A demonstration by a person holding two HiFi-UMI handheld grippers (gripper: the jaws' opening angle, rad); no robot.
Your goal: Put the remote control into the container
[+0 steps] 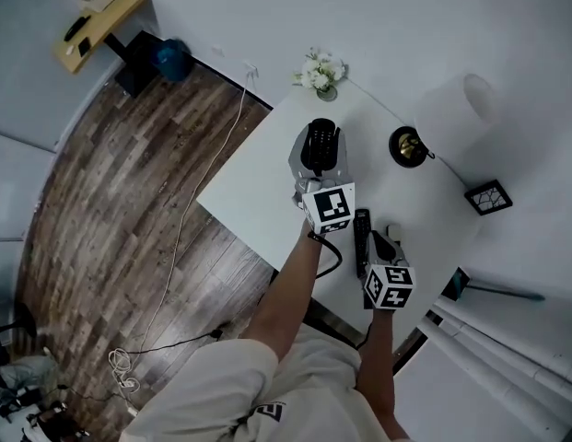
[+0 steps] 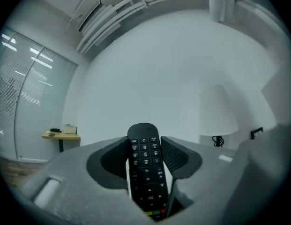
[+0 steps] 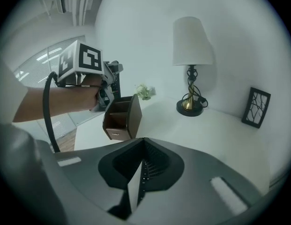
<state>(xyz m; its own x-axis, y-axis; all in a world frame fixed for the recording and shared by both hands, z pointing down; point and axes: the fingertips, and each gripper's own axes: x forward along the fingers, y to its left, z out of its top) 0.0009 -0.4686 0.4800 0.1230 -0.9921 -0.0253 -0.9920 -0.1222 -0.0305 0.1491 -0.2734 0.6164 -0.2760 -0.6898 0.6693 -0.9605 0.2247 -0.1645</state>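
Beige clothes [image 1: 221,385] w/ dark logo [image 1: 267,412]; grey hand-held grippers [image 1: 320,150] [image 1: 381,245], b&w marker cubes [image 1: 328,206] [image 1: 389,285], blk cable [image 1: 332,256].

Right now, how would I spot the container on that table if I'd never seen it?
Look at the white table with the lamp and the flowers at its far edge. Left of the lamp, just in front of the flowers, stands the container. It is the only dark brown box, open on top and split by a divider.

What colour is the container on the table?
Dark brown container, with open compartments on top; the right gripper view shows it best.
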